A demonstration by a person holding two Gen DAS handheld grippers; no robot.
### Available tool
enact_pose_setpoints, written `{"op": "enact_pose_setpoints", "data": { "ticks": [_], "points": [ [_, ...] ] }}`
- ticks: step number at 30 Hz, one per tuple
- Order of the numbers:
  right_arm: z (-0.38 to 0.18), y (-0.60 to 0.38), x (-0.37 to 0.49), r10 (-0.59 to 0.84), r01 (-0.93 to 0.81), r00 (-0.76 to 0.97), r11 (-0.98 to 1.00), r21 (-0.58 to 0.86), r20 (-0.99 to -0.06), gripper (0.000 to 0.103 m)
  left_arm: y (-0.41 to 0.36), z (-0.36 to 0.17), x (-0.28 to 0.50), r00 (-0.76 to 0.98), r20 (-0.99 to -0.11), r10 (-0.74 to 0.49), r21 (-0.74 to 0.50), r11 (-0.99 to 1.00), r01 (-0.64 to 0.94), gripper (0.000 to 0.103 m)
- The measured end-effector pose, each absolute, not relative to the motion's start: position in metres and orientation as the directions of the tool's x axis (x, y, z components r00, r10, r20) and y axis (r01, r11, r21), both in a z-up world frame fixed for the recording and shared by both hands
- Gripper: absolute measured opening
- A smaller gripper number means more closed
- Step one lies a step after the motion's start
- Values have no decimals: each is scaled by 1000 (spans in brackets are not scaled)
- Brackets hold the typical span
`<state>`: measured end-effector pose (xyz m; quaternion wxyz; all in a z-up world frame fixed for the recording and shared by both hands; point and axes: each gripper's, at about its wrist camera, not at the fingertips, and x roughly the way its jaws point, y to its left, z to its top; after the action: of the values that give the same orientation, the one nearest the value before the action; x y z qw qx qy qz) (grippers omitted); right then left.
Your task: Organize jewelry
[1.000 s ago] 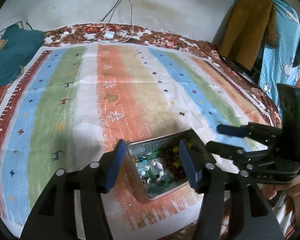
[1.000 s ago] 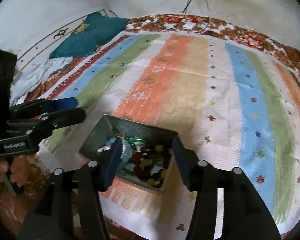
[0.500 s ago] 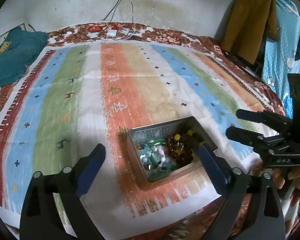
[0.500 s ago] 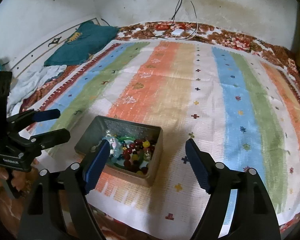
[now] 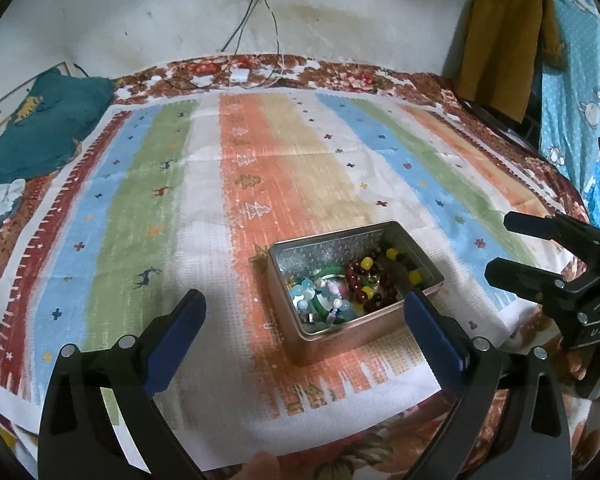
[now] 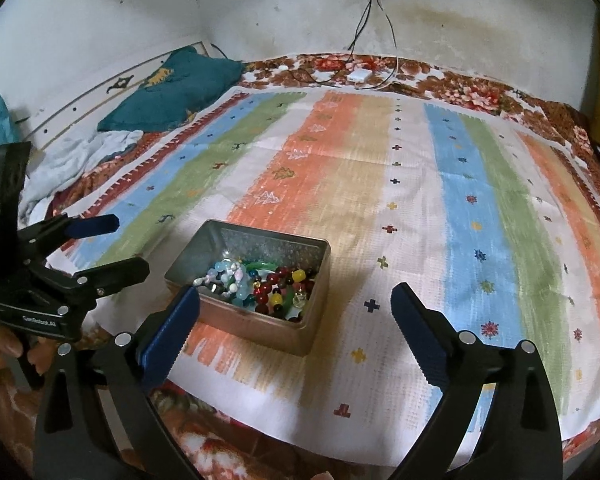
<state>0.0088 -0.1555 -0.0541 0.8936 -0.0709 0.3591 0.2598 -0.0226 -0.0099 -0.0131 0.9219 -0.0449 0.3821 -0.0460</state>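
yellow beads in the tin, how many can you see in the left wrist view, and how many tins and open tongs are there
yellow beads: 4 visible; others may be buried
metal tin: 1
open tongs: 2, left tongs and right tongs
total: 7

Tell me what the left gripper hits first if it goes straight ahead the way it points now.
Probably the metal tin of beads. The left gripper is open, and the tin sits between its fingers just ahead; depth is unclear, so it might instead pass over the tin and land on the striped cloth beyond.
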Motion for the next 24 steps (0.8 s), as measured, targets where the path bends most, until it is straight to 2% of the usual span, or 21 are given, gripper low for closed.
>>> {"op": "enact_pose_setpoints", "data": {
  "ticks": [11, 24],
  "points": [
    [-55, -159, 3, 427, -522, 606, 850, 69, -671, 97, -11, -7, -31, 735, -665, -135, -146, 988, 50, 97],
    [-56, -162, 8, 436, -506, 588, 855, 110, -681, 97, -19, -7, -37, 748, -655, -105, -106, 993, 48, 97]
  ]
}}
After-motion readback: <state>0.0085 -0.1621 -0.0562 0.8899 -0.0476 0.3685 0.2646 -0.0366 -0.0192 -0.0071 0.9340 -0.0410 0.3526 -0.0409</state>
